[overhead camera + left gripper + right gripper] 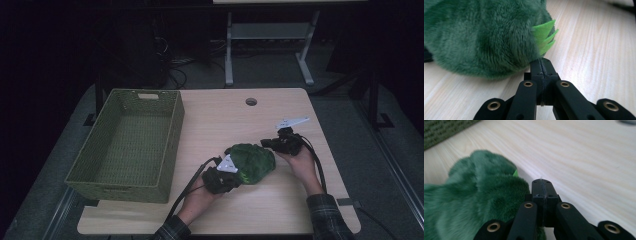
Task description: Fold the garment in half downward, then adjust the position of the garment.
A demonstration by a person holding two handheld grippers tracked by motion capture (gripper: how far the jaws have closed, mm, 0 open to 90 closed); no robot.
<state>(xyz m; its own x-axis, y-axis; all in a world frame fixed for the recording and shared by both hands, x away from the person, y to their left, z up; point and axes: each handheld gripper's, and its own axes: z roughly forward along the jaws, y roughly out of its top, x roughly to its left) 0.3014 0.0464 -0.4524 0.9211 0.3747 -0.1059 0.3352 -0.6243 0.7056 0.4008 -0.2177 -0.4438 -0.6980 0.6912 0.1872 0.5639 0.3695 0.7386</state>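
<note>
Both hand-held grippers flank a fuzzy dark-green plush toy (251, 162) with light-green felt spikes, low and right of centre on the pale wooden table (220, 120).

Left gripper (226, 176) and right gripper (276, 143) each have their fingers pressed together on nothing, tips against the toy's fur. At frame left, the green woven rectangular basket (176, 122) holds nothing.

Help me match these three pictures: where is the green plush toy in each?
High view: green plush toy lies right of centre, between both tools.
Left gripper view: upper left.
Right gripper view: lower left.
Shared landmark: the pale wooden table.
</note>
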